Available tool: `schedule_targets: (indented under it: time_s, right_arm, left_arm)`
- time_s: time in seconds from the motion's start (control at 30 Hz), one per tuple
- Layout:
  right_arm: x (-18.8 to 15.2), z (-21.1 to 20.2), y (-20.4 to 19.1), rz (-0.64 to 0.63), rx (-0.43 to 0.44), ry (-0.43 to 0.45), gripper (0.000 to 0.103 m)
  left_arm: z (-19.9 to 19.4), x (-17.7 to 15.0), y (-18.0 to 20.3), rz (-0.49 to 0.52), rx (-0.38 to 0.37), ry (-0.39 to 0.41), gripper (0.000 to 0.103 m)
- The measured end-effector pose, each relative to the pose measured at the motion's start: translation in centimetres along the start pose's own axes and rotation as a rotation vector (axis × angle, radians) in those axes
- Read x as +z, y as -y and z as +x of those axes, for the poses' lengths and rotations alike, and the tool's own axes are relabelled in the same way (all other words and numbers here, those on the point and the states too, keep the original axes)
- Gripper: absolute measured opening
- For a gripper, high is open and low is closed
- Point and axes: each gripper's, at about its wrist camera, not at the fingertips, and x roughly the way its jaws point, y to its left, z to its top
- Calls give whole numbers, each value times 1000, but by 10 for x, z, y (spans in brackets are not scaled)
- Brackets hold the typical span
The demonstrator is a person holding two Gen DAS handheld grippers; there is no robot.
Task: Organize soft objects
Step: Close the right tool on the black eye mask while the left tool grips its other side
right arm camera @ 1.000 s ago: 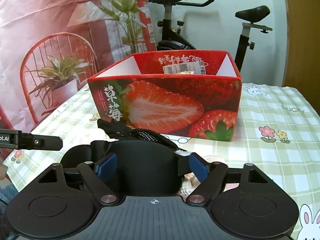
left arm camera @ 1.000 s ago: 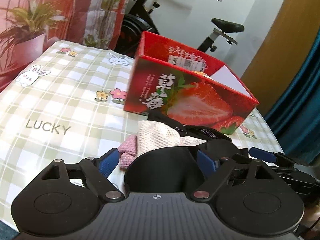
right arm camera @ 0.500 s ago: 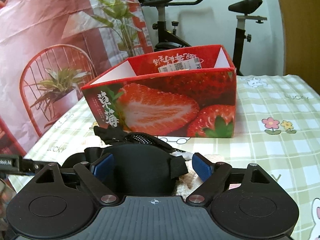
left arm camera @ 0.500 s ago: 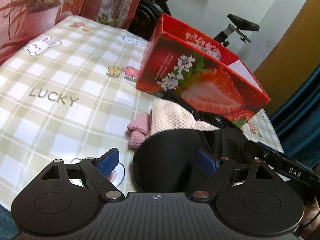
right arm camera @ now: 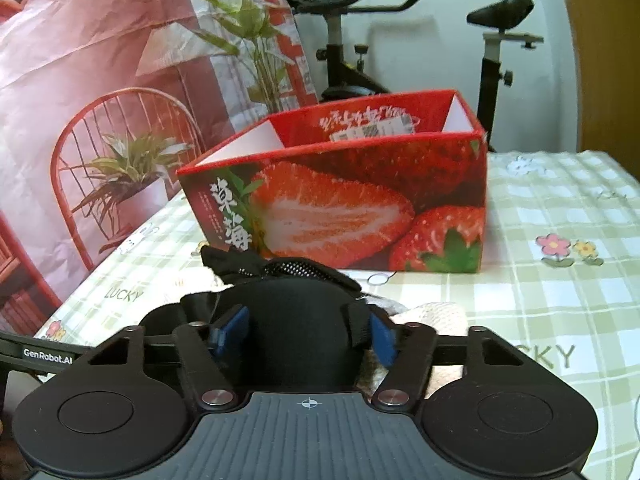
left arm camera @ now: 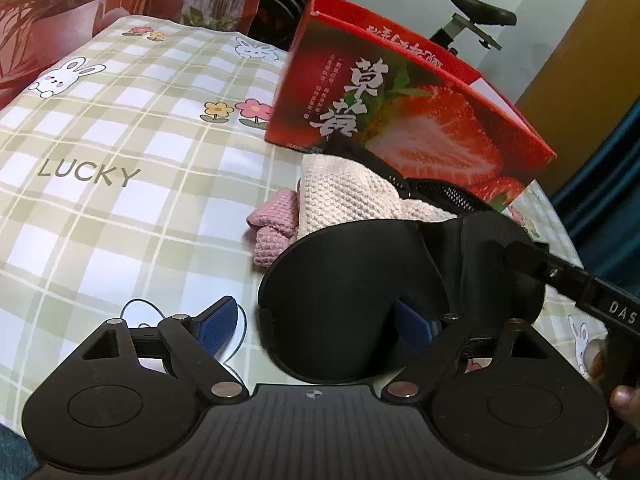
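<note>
A black padded eye mask (left arm camera: 360, 280) lies on the checked tablecloth in front of the red strawberry box (left arm camera: 400, 108). My left gripper (left arm camera: 316, 320) is open, its left pad on bare cloth and its right pad under the mask's edge. My right gripper (right arm camera: 304, 336) straddles the other cup of the mask (right arm camera: 296, 320), its pads at either side; the jaws look wide. The right gripper's finger (left arm camera: 580, 284) reaches the mask in the left wrist view. A cream knitted piece (left arm camera: 344, 196), a pink knitted piece (left arm camera: 276, 220) and a black mesh item (left arm camera: 444, 192) lie behind the mask.
The strawberry box (right arm camera: 360, 200) stands open-topped at the middle of the table. An exercise bike (right arm camera: 360, 40) and a printed backdrop with a chair and plants (right arm camera: 100, 120) are behind the table. The tablecloth (left arm camera: 100, 140) extends left of the pile.
Both grippers have moved lower and closer to the table. The left gripper has shifted left, so its left pad is off the mask. The right gripper's pads have closed in a little.
</note>
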Motion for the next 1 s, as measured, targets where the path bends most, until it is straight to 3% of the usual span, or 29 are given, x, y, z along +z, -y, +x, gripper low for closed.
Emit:
schedule_targets:
  time_s: [0.13, 0.3, 0.4, 1.0]
  right_arm:
    - [2, -8, -1, -37, -38, 40, 32]
    - [1, -12, -5, -95, -61, 63, 21]
    - [-1, -11, -7, -112, -63, 60, 19]
    - [-3, -7, -6, -106, -71, 23, 20]
  left_arm:
    - [4, 0, -3, -20, -4, 4, 94]
    - [7, -2, 2, 7, 8, 7, 98]
    - [9, -1, 3, 6, 0, 6, 103]
    - [9, -5, 6, 28, 15, 14, 103]
